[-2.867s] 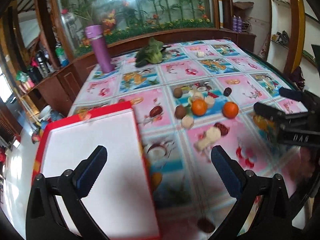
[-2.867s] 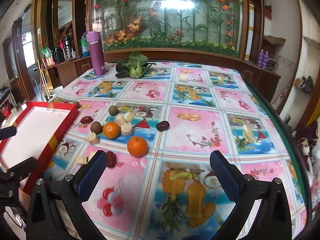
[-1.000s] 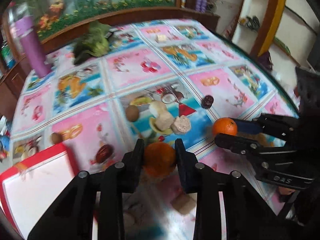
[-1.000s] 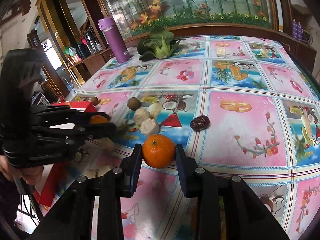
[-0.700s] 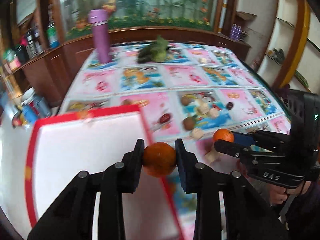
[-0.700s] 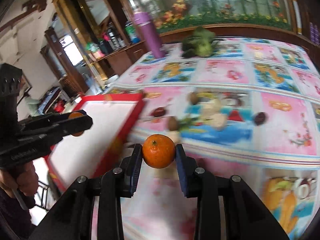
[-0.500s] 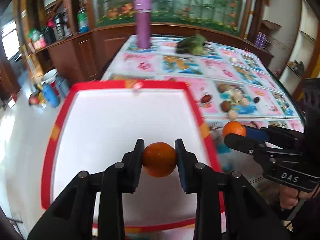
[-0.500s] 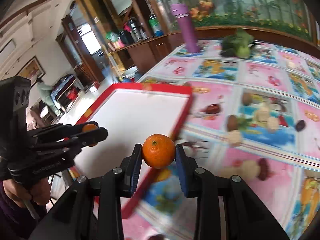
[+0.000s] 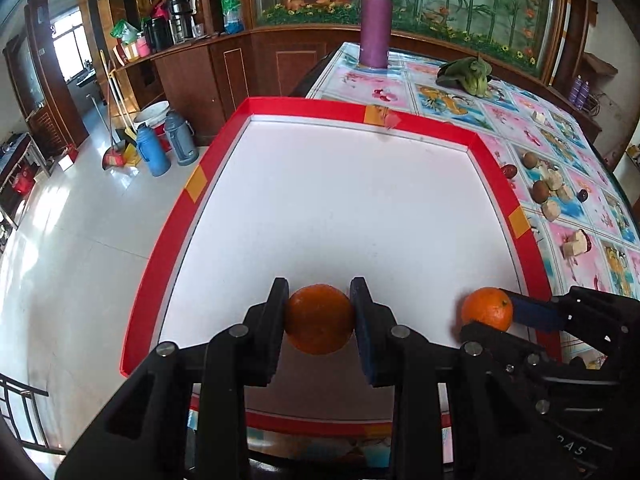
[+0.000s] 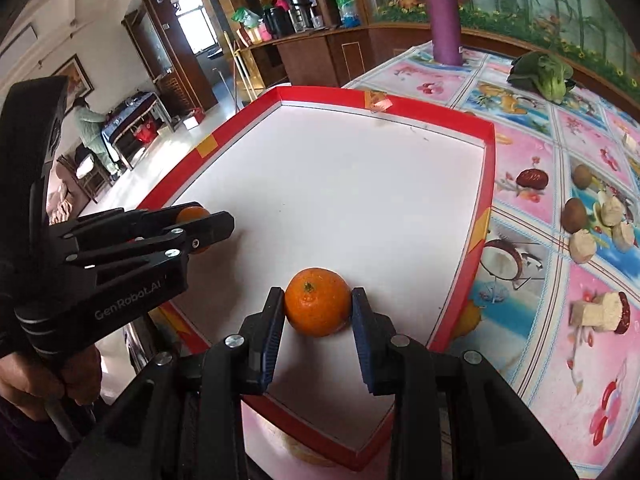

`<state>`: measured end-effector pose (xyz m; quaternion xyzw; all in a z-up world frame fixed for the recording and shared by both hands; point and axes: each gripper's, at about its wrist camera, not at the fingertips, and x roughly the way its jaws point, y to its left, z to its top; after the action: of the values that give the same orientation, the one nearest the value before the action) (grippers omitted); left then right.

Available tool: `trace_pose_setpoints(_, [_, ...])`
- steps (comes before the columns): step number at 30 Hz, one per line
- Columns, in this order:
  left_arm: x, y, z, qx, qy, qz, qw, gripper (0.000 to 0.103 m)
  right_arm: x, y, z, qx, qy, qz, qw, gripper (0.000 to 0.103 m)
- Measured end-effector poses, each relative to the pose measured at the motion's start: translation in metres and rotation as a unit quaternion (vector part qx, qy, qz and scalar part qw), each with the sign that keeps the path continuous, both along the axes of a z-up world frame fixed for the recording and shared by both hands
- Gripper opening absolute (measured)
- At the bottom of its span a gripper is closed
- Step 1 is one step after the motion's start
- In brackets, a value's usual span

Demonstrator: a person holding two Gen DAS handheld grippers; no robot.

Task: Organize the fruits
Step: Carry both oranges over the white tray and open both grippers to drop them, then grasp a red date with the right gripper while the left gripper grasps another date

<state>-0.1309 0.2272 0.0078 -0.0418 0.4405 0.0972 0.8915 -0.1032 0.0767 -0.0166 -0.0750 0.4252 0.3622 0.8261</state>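
Low in both frames, left tongs and right tongs each clench a mandarin over the red-rimmed tray; contact underneath is hidden.

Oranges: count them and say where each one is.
2. One orange is clamped in the left gripper over the red-rimmed tray; the other orange sits between the right gripper fingers, near the tray's right rim. None on the tablecloth.

We get two wrist fisheyes, both close above the red-rimmed tray, facing the purple flask at the counter's far end. Both share tray and flask; each sees the other hand-held gripper.
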Motion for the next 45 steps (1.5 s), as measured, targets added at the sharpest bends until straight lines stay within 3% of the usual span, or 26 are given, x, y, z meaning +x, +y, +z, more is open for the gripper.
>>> trace_pose_setpoints(8, [-0.009, 0.002, -0.004, 0.008, 0.010, -0.002, 0.9999, 0.036, -0.009, 0.000, -0.002, -0.019, 0.027, -0.004, 0.999, 0.033])
trace_pose_setpoints(17, [-0.026, 0.009, -0.002, 0.026, 0.025, -0.015, 0.9992, 0.036, -0.023, -0.002, -0.001, 0.001, 0.081, 0.031, 0.996, 0.034])
trace_pose_setpoints(21, [-0.031, 0.009, 0.002, 0.025, 0.021, -0.010, 0.9994, 0.036, -0.015, -0.020, 0.011, 0.021, 0.072, 0.033, 0.997, 0.034])
trace_pose_setpoints(24, [-0.037, 0.005, 0.021, 0.024, -0.011, -0.012, 0.9996, 0.041, -0.008, -0.057, 0.035, 0.064, 0.033, 0.017, 0.997, 0.037])
trace_pose_setpoints(26, [-0.041, -0.004, 0.034, 0.024, -0.035, -0.028, 0.9987, 0.054, 0.001, -0.095, 0.049, 0.081, 0.000, -0.019, 0.996, 0.048])
trace_pose_setpoints(28, [-0.045, -0.021, 0.045, 0.023, -0.058, -0.056, 0.9965, 0.069, 0.010, -0.132, 0.055, 0.088, -0.023, -0.065, 0.994, 0.050])
trace_pose_setpoints(32, [-0.050, -0.064, 0.056, 0.017, -0.079, -0.138, 0.9871, 0.070, 0.022, -0.195, 0.050, 0.071, -0.046, -0.165, 0.983, 0.050])
trace_pose_setpoints(35, [-0.054, -0.101, 0.054, 0.018, -0.079, -0.205, 0.9754, 0.070, 0.019, -0.213, 0.042, 0.053, -0.050, -0.200, 0.977, 0.050])
trace_pose_setpoints(40, [-0.054, -0.152, 0.036, -0.010, -0.036, -0.267, 0.9631, 0.070, 0.014, -0.213, 0.031, 0.020, -0.061, -0.199, 0.978, 0.050])
trace_pose_setpoints(45, [-0.049, -0.173, 0.014, -0.038, 0.007, -0.274, 0.9610, 0.069, 0.033, -0.205, 0.014, -0.018, -0.056, -0.186, 0.981, 0.049])
